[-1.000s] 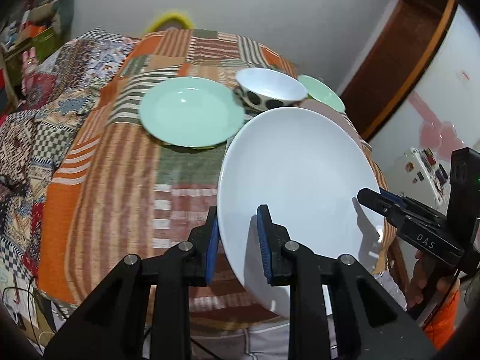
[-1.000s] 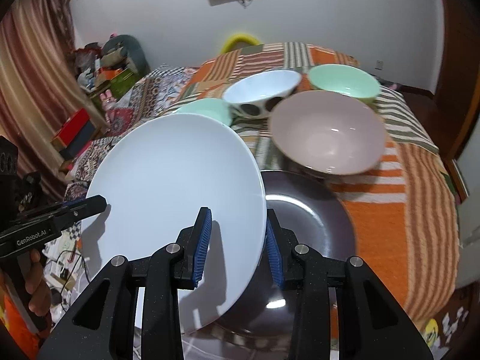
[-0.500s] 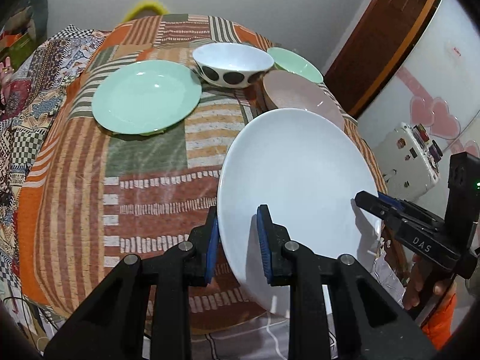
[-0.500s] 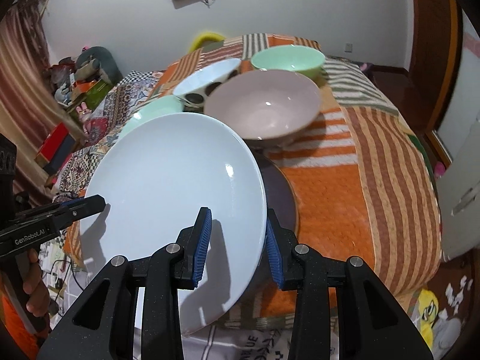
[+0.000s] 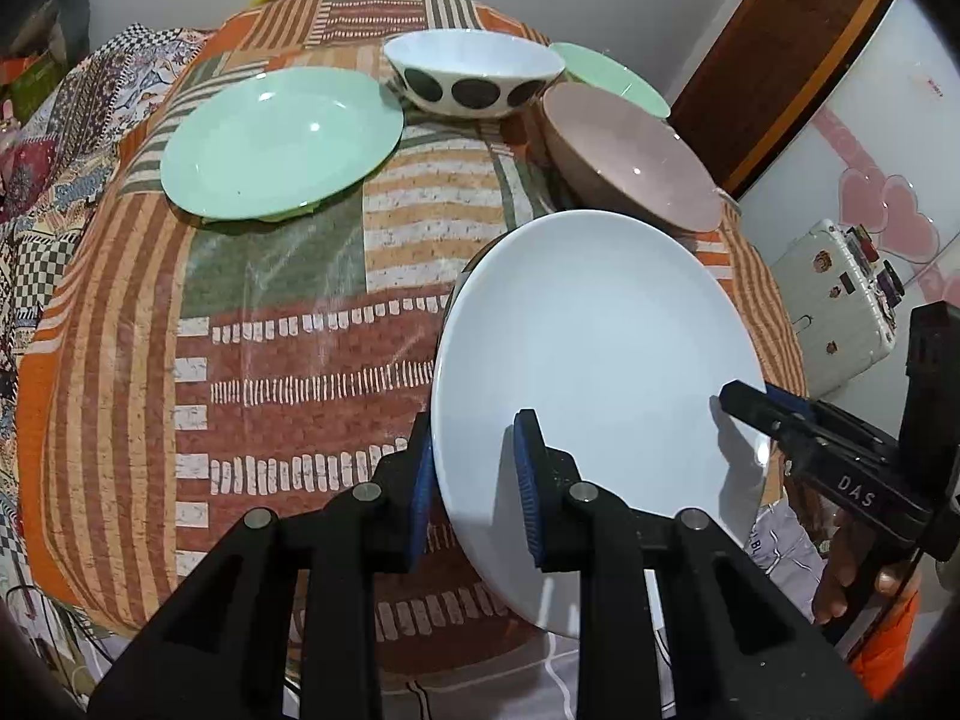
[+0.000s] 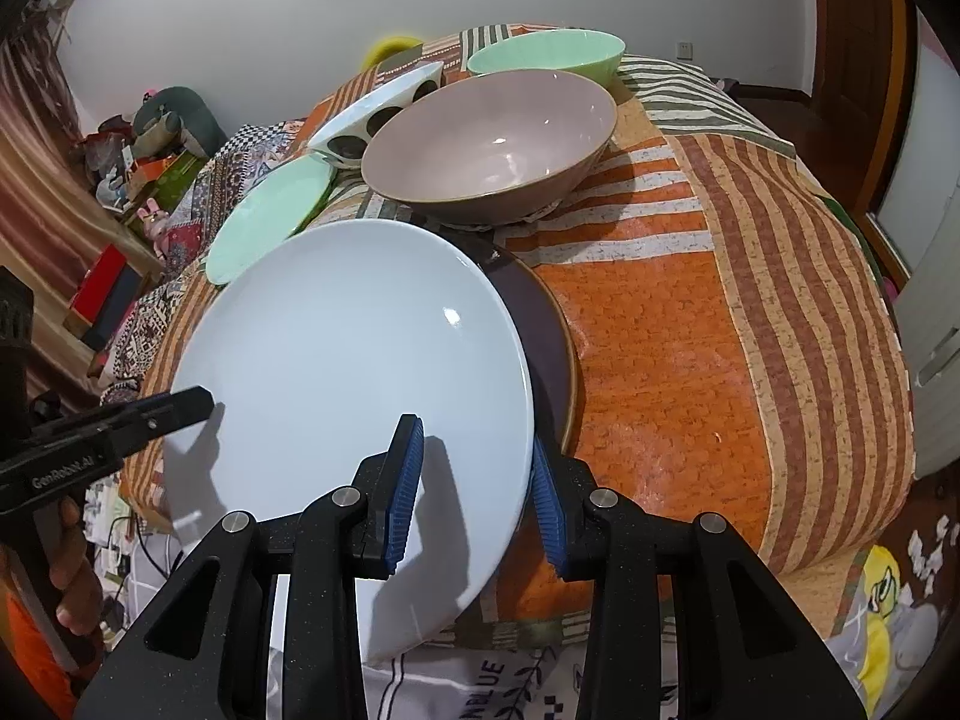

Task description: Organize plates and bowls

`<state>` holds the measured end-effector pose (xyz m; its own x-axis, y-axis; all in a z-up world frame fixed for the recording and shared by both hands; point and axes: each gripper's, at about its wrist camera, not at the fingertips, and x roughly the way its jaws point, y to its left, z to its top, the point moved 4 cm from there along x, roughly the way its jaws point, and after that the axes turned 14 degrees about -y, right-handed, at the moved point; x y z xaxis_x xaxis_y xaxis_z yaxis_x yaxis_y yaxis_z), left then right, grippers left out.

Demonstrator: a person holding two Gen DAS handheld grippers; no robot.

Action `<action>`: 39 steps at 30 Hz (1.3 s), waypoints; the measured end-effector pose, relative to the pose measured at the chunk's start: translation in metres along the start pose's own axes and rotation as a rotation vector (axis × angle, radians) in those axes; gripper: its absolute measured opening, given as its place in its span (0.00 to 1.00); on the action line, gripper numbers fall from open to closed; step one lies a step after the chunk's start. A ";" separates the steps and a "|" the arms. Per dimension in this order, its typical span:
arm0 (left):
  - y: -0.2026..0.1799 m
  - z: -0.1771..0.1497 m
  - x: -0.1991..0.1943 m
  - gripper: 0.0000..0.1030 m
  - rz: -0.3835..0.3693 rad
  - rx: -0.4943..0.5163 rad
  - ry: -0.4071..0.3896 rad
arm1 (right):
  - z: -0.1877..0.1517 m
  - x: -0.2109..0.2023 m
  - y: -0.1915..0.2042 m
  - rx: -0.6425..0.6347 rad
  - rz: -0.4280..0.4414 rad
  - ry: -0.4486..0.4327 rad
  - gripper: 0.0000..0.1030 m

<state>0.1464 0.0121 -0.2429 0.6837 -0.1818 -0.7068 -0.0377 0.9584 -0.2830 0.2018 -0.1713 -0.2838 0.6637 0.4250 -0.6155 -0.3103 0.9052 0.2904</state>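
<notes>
- Lower now than a second ago, the white plate (image 5: 594,348) hangs tilted over the dark plate (image 6: 543,342) on the worktop (image 6: 690,360).
- Left hand-held gripper (image 5: 474,480) and right hand-held gripper (image 6: 477,480) each clamp opposite rims, face upward.

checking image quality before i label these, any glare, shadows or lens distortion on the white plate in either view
Left wrist view: white plate shows no glare, sharp finger shadows near the left gripper and below the right gripper's tip; fisheye bulges the table, corners black. Right wrist view: a small glare spot on the plate, dark shadows beside the right gripper; same bulge, focus sharp.
</notes>
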 end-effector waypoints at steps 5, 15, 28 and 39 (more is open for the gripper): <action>0.000 0.001 0.009 0.23 -0.002 -0.005 0.012 | 0.000 0.004 -0.003 -0.001 -0.008 0.004 0.31; 0.001 0.003 0.024 0.23 0.010 -0.002 0.029 | 0.003 0.011 -0.007 0.002 -0.014 0.016 0.32; 0.001 0.002 0.037 0.23 0.010 0.008 0.040 | 0.012 0.015 -0.008 -0.023 -0.034 0.010 0.32; 0.001 0.002 0.039 0.24 0.007 0.007 0.039 | 0.016 0.017 -0.001 -0.159 -0.109 -0.025 0.34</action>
<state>0.1749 0.0064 -0.2695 0.6548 -0.1830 -0.7333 -0.0375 0.9612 -0.2734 0.2242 -0.1649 -0.2830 0.7152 0.3260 -0.6182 -0.3381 0.9355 0.1021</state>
